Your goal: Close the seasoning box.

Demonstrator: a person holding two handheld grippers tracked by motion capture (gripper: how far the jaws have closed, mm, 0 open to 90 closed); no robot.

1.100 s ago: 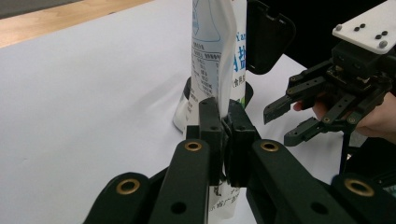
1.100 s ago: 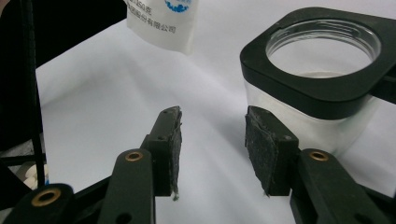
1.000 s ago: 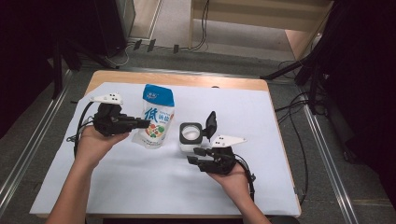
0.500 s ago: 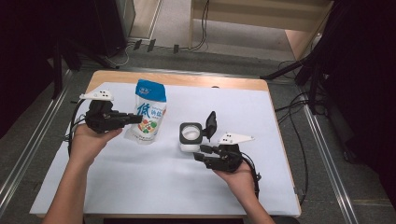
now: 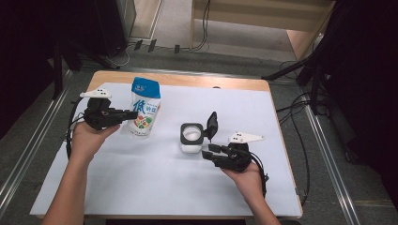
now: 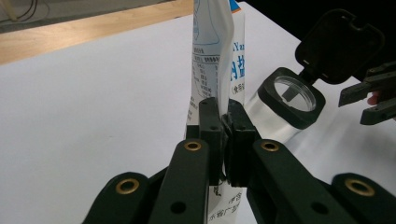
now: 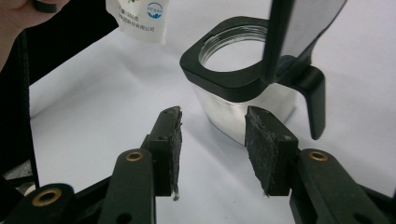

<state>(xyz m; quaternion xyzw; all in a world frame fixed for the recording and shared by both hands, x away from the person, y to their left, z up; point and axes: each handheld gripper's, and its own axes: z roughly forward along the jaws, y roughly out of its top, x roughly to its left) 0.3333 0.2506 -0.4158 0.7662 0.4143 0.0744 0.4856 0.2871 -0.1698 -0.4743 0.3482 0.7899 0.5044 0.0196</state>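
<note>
The work seems to be at an early stage: the bag (image 5: 143, 110) is in hand and the jar (image 5: 191, 138) stands with its hinged lid (image 5: 212, 125) flipped up, but nothing appears to have gone into it. The jar's inside looks empty, though the high view is too coarse to be sure. What remains, by this reading, is to bring the bag over the jar's mouth and pour.

The left gripper (image 6: 223, 122) has its jaws pinched tight on the bag's side edge, holding it upright just ahead of the fingertips. The bag is a white pouch with a blue top and printed lettering, its sealed top apparently uncut.

The right gripper (image 7: 212, 140) stands partly open with nothing between its pads; the jar sits on the bench (image 5: 155, 183) just beyond its fingertips, apart from them. The jar is clear-walled with a black square collar and threaded mouth.
</note>
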